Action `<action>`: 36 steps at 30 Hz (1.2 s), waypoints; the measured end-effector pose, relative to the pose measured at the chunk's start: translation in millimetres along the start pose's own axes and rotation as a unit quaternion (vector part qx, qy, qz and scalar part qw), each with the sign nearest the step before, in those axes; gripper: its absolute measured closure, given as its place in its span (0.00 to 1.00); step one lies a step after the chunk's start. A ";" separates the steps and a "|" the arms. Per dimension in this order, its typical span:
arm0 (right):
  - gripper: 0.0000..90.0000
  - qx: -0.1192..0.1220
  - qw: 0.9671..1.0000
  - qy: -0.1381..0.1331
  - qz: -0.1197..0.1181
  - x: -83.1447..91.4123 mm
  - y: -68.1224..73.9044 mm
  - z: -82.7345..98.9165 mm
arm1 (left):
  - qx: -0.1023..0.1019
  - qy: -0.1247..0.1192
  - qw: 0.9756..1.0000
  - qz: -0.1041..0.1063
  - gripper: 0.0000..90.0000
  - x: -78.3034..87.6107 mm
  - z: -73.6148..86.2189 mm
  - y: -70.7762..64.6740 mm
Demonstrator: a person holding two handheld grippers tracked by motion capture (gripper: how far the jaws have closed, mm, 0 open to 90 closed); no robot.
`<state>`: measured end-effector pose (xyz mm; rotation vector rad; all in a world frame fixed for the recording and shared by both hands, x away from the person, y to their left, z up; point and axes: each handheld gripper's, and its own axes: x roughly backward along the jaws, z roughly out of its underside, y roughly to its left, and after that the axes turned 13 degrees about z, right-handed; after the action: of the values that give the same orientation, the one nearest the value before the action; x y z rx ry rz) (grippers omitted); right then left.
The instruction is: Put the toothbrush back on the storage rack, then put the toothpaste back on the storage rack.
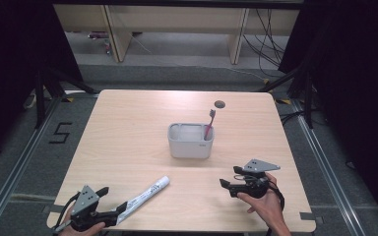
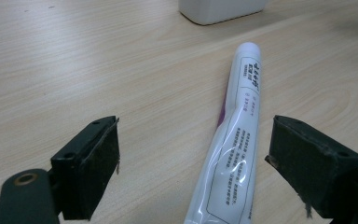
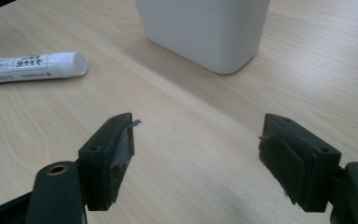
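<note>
The left gripper (image 2: 193, 163) sat low at the near left corner of the table (image 1: 128, 128), its jaws spread wide with the tail end of the white toothpaste tube (image 2: 235, 140) lying between them, nearer the right pad and touched by neither! The tube lay flat on the wood, cap end pointing toward the grey-white holder (image 1: 190, 141) in the middle of the table, where a red toothbrush (image 1: 209, 123) already stood upright in the right-hand compartment. Over on the other side, the right gripper (image 3: 196, 158) hung just above the table, jaws also wide, holding nothing, aimed at the holder's corner. To my eye the grab was the step in hand, and doing it well meant centring the tube between the pads, closing across its firmer body rather than the flat crimp, and squeezing gently so it would not buckle or slip on the lift.
</note>
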<state>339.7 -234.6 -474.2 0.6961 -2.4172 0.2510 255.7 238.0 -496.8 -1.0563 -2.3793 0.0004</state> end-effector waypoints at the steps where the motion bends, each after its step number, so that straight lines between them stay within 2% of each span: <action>1: 0.30 -0.007 1.000 0.002 -0.001 1.1 1.2 0.8 | 0.000 0.000 1.000 0.000 0.17 0.0 0.0 0.0; 3: 0.29 0.001 1.000 -0.007 0.005 1.4 0.2 1.9 | -0.001 0.001 1.000 0.001 0.17 0.2 -0.1 0.0; 7: 0.27 -0.007 1.000 0.004 0.000 4.9 1.9 7.8 | -0.003 0.002 1.000 0.002 0.17 0.4 0.0 -0.1; 9: 0.26 -0.005 1.000 0.005 -0.005 4.7 2.0 9.6 | -0.001 -0.002 1.000 0.004 0.17 0.2 0.2 0.1; 10: 0.26 -0.011 1.000 0.018 -0.019 5.8 3.2 12.0 | -0.001 -0.004 1.000 0.004 0.17 0.1 0.0 0.0; 11: 0.26 -0.022 0.999 0.023 -0.015 7.4 5.6 13.2 | -0.002 -0.001 1.000 0.004 0.17 0.3 -0.1 0.1; 12: 0.26 -0.022 0.999 0.023 -0.015 7.4 5.6 13.2 | -0.002 -0.001 1.000 0.004 0.17 0.3 -0.1 0.1; 13: 0.25 -0.021 0.999 0.025 -0.001 10.0 6.0 16.1 | -0.004 0.004 1.000 0.001 0.17 0.8 -0.2 -0.6; 15: 0.25 -0.012 1.000 0.025 -0.004 11.1 3.9 18.0 | -0.004 0.003 1.000 0.002 0.17 0.6 -0.1 -0.4; 17: 0.25 -0.018 0.999 0.026 -0.001 13.0 5.1 19.9 | -0.004 0.002 1.000 0.002 0.17 0.7 0.0 -0.3; 18: 0.25 -0.016 0.999 0.029 -0.009 14.2 3.8 22.8 | -0.005 0.001 1.000 0.005 0.17 0.6 0.1 0.2; 22: 0.25 -0.009 0.999 0.035 -0.013 18.1 3.3 28.1 | -0.003 0.002 1.000 0.002 0.17 0.3 0.1 -0.5; 23: 0.25 -0.012 0.999 0.036 -0.015 19.1 3.2 29.8 | -0.004 0.002 1.000 0.002 0.17 0.4 0.0 -0.5; 24: 0.25 -0.013 0.999 0.037 -0.005 21.2 3.8 30.7 | -0.003 0.002 1.000 0.002 0.17 0.3 0.0 -0.6; 25: 0.25 -0.030 0.998 0.046 -0.001 24.1 6.7 32.0 | -0.003 0.002 1.000 0.002 0.17 0.3 0.0 -0.6; 26: 0.25 -0.006 0.999 0.032 -0.006 22.7 3.1 33.6 | -0.002 0.002 1.000 0.002 0.17 0.2 0.2 -0.6; 31: 0.25 -0.015 0.999 0.041 -0.006 28.1 4.2 39.5 | -0.004 0.003 1.000 0.002 0.17 0.6 0.3 -0.6; 33: 0.25 -0.020 0.999 0.044 -0.013 30.1 5.8 41.1 | -0.004 0.001 1.000 0.003 0.17 0.6 1.0 -0.3; 34: 0.25 -0.003 0.999 0.036 -0.002 31.4 3.7 41.7 | -0.004 0.003 1.000 0.003 0.17 1.8 1.5 0.4; 36: 0.25 -0.008 0.999 0.038 0.002 32.4 4.3 43.0 | -0.003 0.000 1.000 0.001 0.17 1.9 1.9 0.7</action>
<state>293.8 -258.8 -489.2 0.6630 -2.3459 0.2535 254.2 240.2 -497.6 -1.0618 -2.3794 -0.0066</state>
